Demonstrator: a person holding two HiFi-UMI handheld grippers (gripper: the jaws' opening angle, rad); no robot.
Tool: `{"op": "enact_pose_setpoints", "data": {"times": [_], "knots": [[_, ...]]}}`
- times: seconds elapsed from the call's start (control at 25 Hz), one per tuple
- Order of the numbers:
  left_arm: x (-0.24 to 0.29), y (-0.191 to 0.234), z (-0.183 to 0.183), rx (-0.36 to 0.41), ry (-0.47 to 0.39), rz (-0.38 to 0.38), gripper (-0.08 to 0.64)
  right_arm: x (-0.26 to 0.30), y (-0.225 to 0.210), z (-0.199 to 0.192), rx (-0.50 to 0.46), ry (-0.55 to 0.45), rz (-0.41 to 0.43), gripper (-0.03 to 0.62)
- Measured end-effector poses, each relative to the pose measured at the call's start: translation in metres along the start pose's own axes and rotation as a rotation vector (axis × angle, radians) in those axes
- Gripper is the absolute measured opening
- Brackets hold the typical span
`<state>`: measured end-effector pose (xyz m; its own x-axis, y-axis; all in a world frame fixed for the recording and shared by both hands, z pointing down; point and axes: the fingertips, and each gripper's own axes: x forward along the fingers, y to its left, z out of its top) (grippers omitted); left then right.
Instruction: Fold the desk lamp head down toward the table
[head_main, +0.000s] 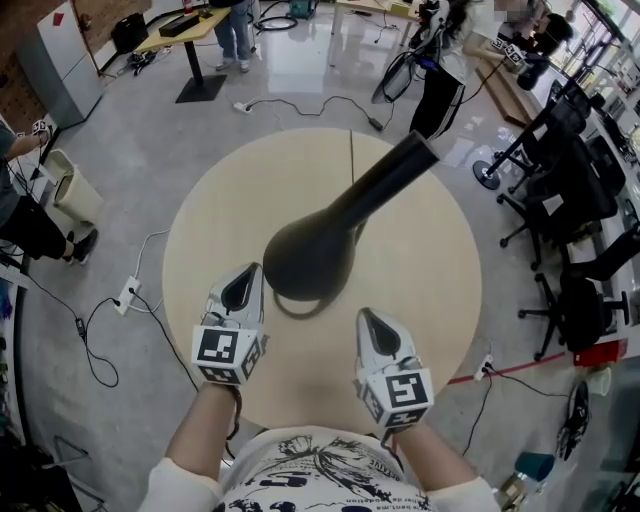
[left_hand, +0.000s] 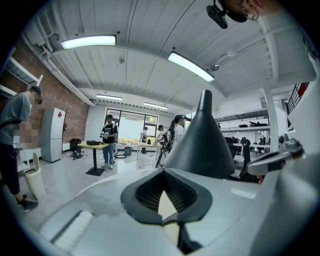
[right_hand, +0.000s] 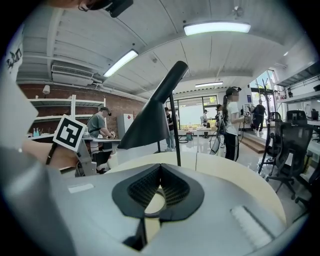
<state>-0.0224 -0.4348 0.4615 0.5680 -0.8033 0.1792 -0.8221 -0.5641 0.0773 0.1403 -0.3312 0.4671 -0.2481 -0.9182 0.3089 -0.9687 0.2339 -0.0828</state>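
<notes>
A black desk lamp stands on the round beige table (head_main: 420, 290). Its cone head (head_main: 310, 258) is raised above the table and its open end points toward me. A thin black stem (right_hand: 175, 131) holds it up. Both grippers hover on the near side of the lamp and touch nothing. My left gripper (head_main: 243, 285) is just left of the head and shut, with nothing in it. My right gripper (head_main: 372, 330) is below and right of the head, also shut and empty. The head (left_hand: 202, 145) looms close ahead in the left gripper view. In the right gripper view the head (right_hand: 147, 125) is up and to the left.
Black office chairs (head_main: 565, 200) stand right of the table. Cables and a power strip (head_main: 128, 293) lie on the floor at the left, near a seated person (head_main: 20, 225) and a bin (head_main: 75, 190). Other people stand at desks further back.
</notes>
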Motion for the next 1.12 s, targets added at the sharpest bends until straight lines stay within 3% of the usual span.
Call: {"op": "enact_pose_setpoints", "data": {"times": [0.28,0.44,0.6,1.12], "knots": [[-0.003,0.006,0.002,-0.004,-0.005,0.007,0.002,-0.002,-0.002,0.002,0.003,-0.005,-0.009,0.009],[-0.030,0.005,0.030,-0.043,-0.077,0.012,0.002,-0.006,0.001,0.012,-0.006,-0.028,-0.007,0.009],[-0.070,-0.014,0.047,-0.031,-0.129,-0.027,0.002,-0.016,0.014,0.019,-0.016,-0.058,-0.009,0.009],[-0.194,-0.089,-0.013,-0.079,-0.055,-0.159,0.002,-0.109,0.098,-0.014,-0.064,-0.104,-0.042,0.008]]}}
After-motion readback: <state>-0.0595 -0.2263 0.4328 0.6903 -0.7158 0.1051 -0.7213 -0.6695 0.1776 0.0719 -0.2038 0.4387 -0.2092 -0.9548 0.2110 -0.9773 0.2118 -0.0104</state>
